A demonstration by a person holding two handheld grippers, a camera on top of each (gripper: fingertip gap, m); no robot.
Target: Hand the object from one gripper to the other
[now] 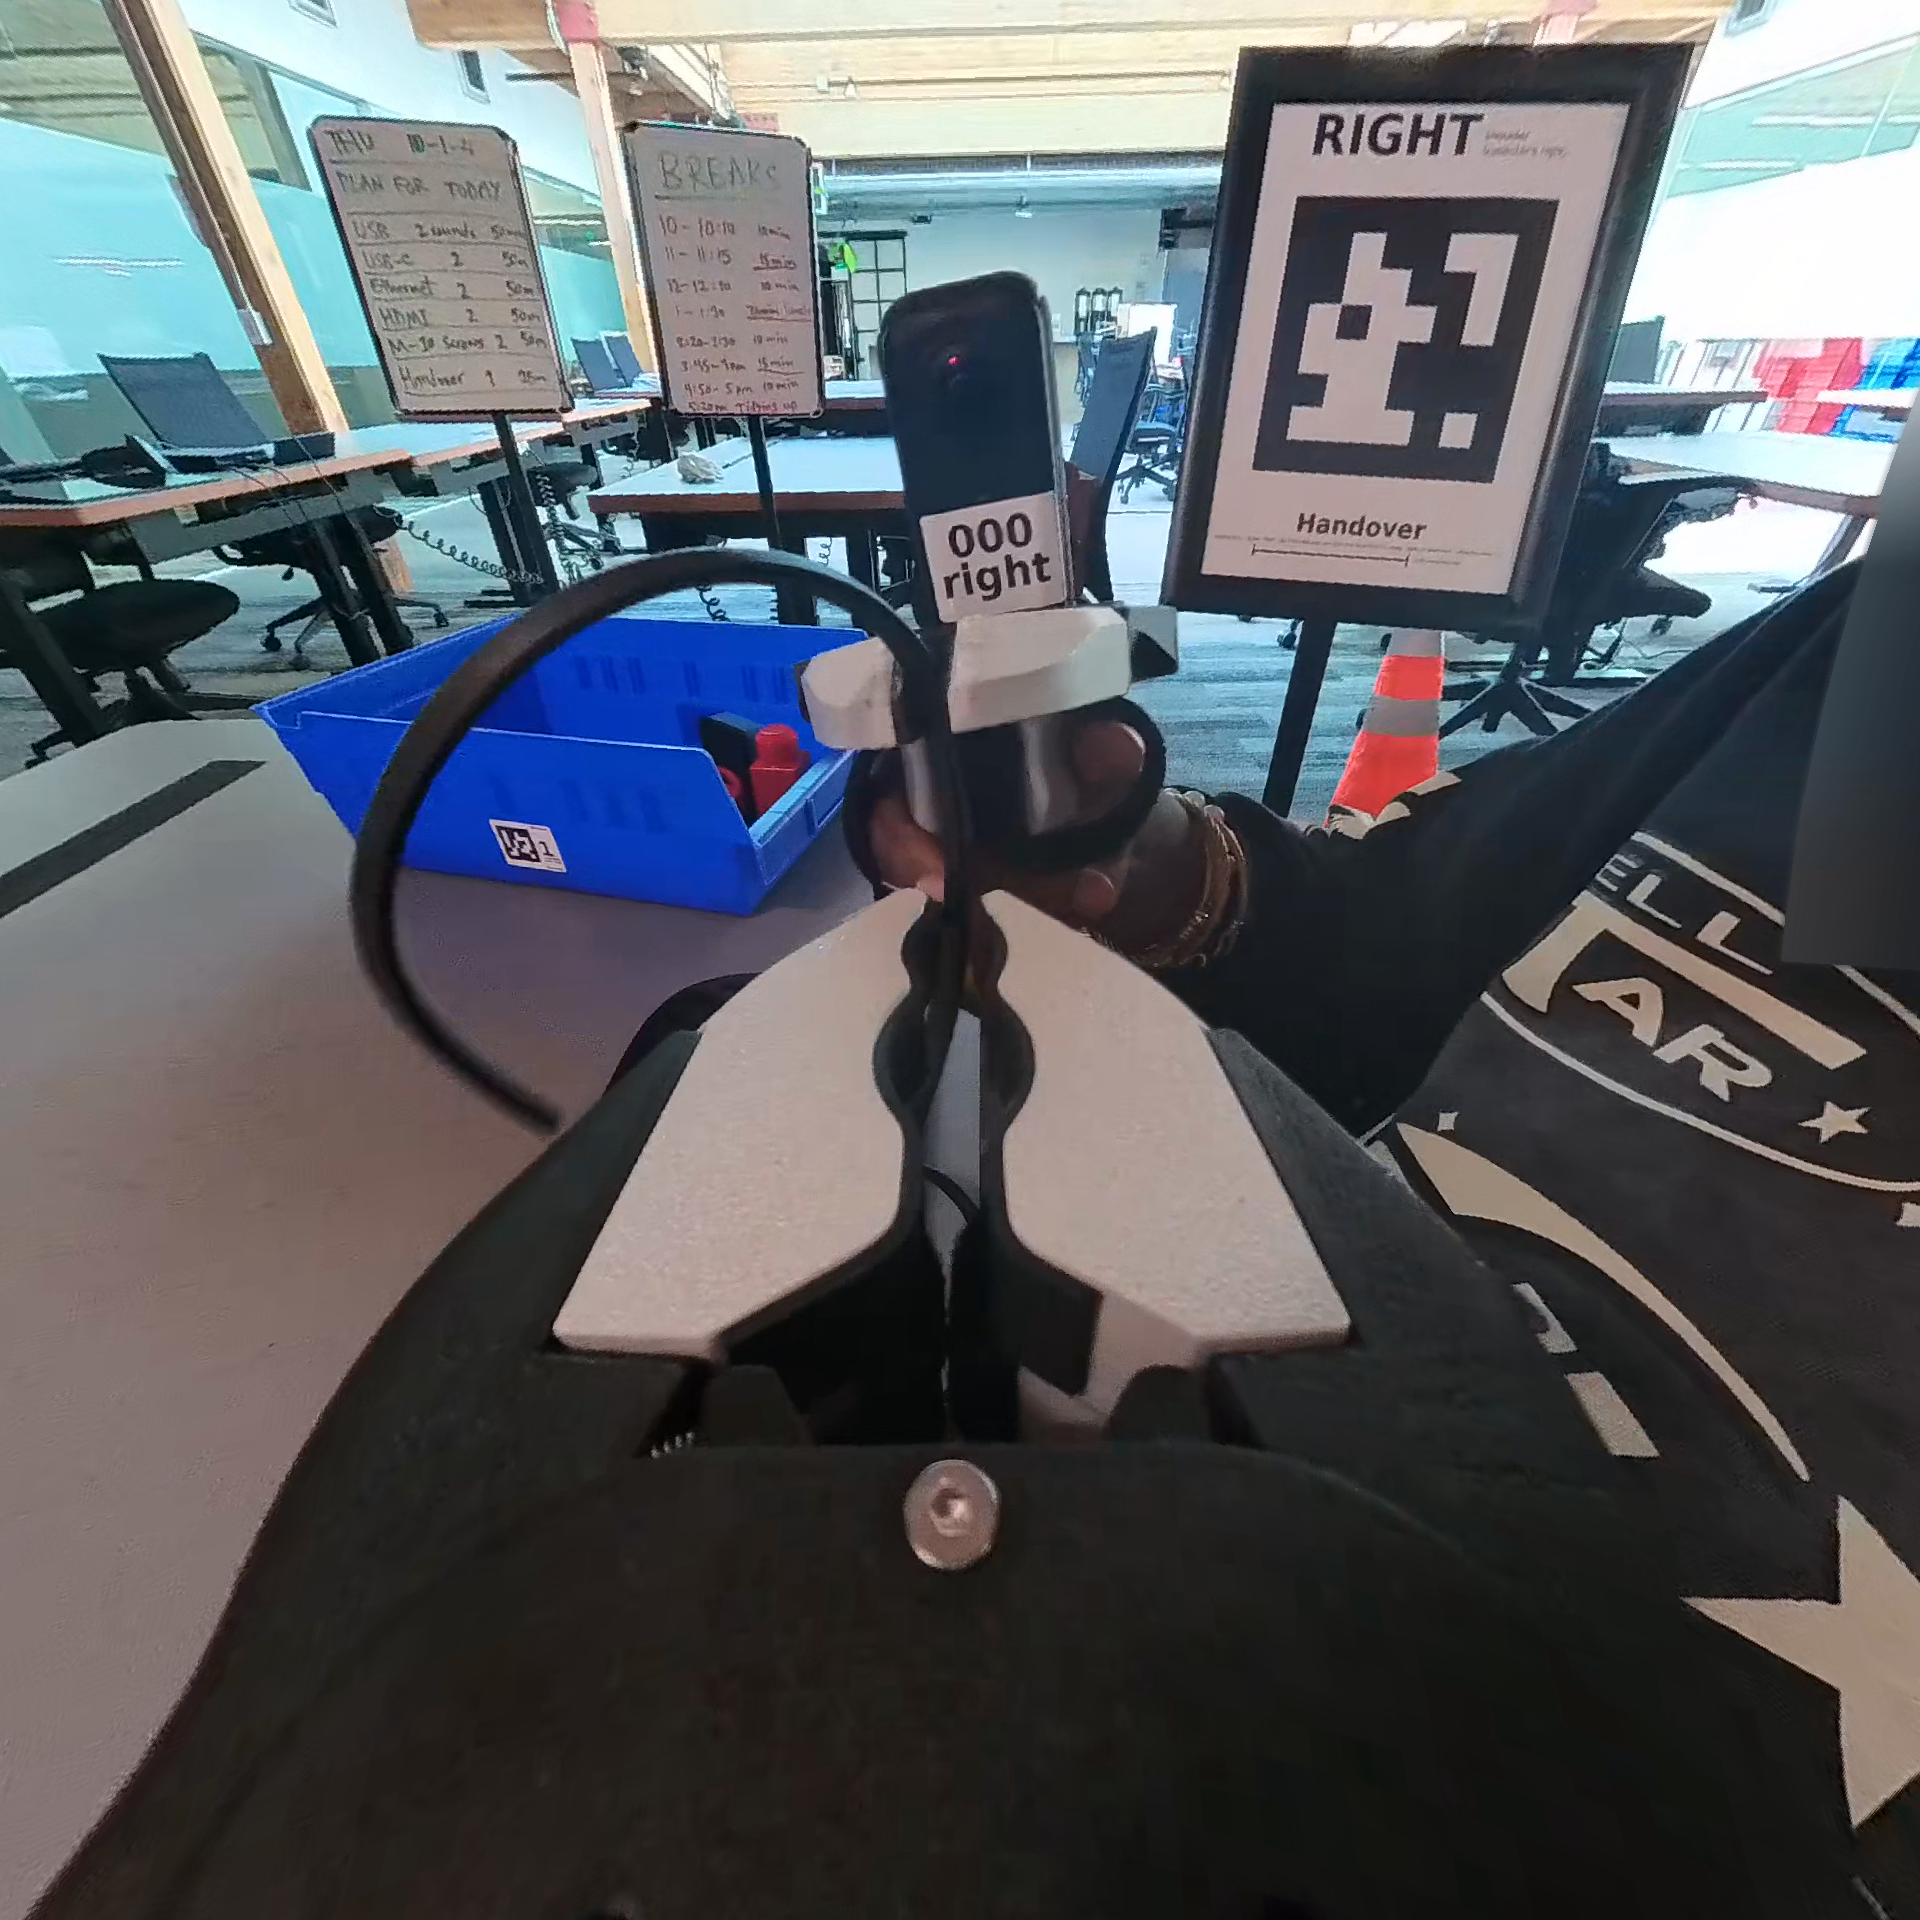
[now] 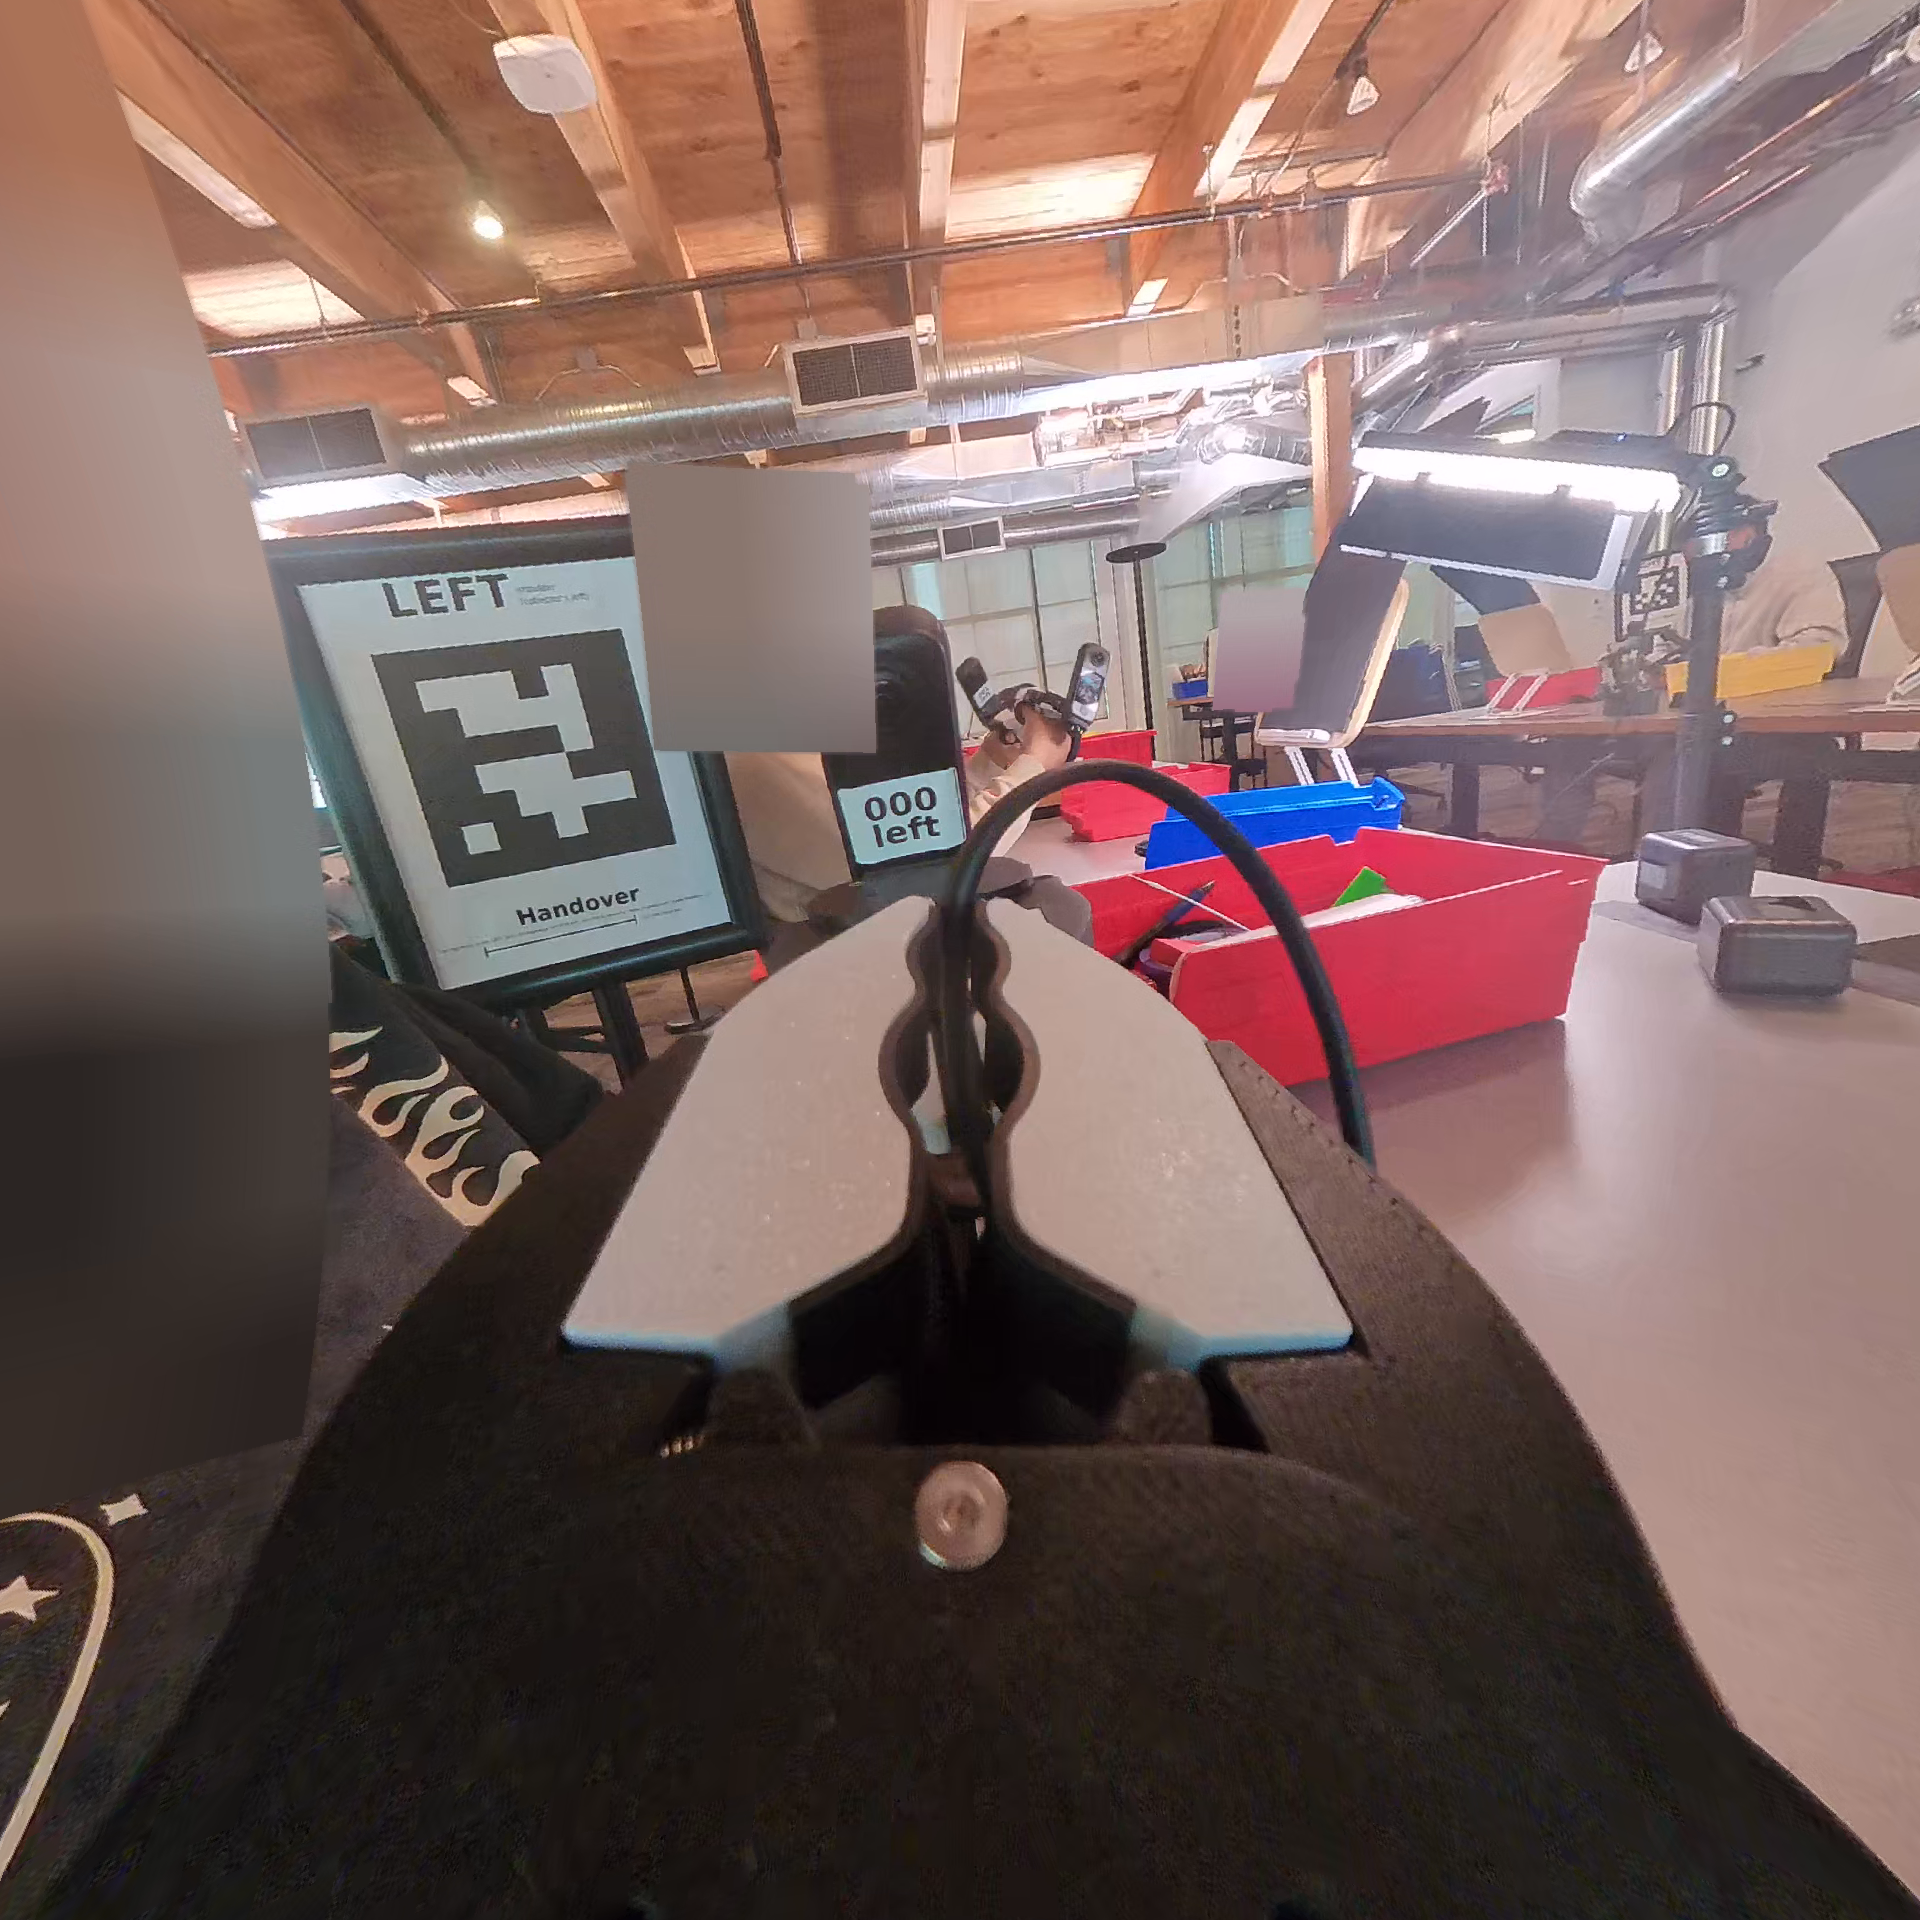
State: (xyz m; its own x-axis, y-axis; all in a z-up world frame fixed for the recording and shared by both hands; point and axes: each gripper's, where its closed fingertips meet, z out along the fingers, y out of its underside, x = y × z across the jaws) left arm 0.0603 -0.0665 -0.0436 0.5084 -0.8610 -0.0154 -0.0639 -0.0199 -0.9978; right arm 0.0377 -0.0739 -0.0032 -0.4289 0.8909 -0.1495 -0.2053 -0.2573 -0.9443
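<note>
Left claw [image 1: 951, 925] first: its white fingers [image 1: 790, 1122] are pressed nearly together on a thin black cable [image 1: 436, 790], which runs up through the scalloped slot at the tips. From there the cable arcs out to the left of the claw and drops back toward the table [image 1: 208, 1143]. Straight ahead, just past the tips, a hand [image 1: 1039, 821] holds the right claw facing back, and the cable passes into it too. A blue bin [image 1: 582, 769] sits ahead and left.

Right claw [image 2: 961, 925], in its own view: closed almost fully on the same cable [image 2: 1247, 904], which climbs out of the tips and bends over to the right and down. The other gripper's camera stands just beyond the tips; a red bin [image 2: 1403, 966] lies ahead and right.

Both seem to grip at once, so this looks like the midpoint of the handover. Next, I judge, the giving claw must open and back off without tugging, while the receiver keeps its squeeze. Which one gives, I cannot tell.
</note>
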